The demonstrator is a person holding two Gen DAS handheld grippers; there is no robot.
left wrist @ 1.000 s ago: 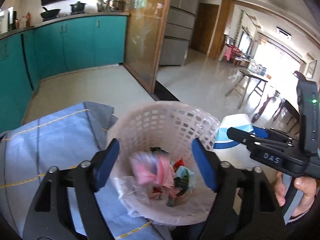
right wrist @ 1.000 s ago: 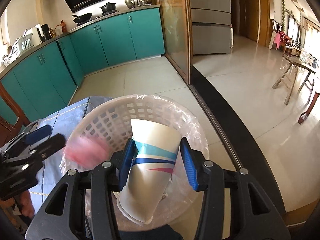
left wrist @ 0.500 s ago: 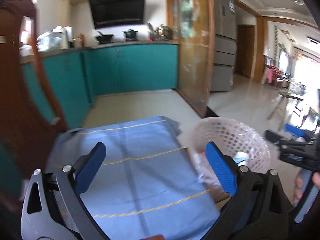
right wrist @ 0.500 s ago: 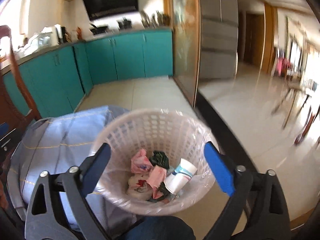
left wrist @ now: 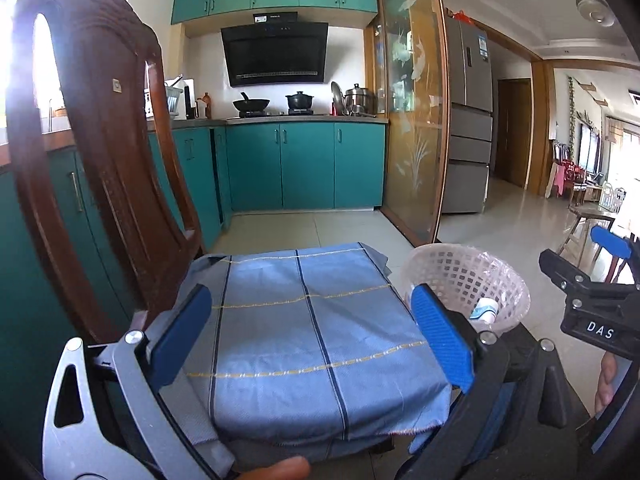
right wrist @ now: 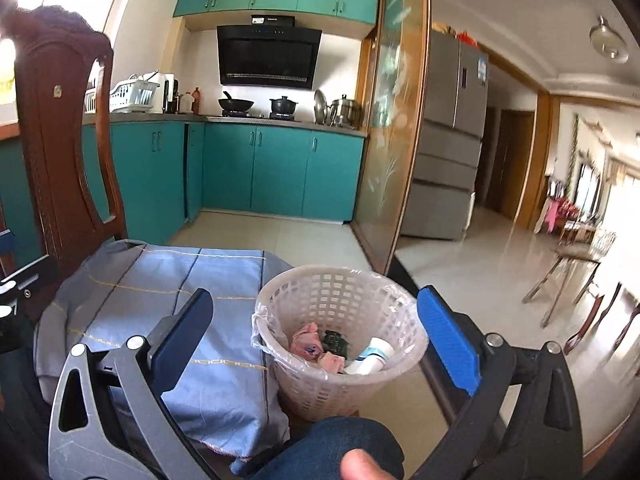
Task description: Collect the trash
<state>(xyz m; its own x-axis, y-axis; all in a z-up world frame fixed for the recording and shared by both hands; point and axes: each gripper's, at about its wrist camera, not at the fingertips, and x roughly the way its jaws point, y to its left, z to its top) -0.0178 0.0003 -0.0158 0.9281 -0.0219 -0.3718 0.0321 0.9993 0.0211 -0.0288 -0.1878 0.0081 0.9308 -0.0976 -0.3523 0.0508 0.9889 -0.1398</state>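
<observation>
Right wrist view shows your right gripper and left gripper both spread wide and empty, since the paper cup and wrappers already lie in the basket beside the cloth's right edge.

Basket: on the floor, just beside the right edge of the cloth-covered table.
In the basket: paper cup lying on its side at right, crumpled wrappers left of it, all inside a plastic liner.
Chair: at the table's left, back upright.
Behind the table: cabinets topped by a stove with pots, possibly a wok too.
Right of the cabinets: glass door, then fridge.
Far right: dining furniture, blurred.
</observation>
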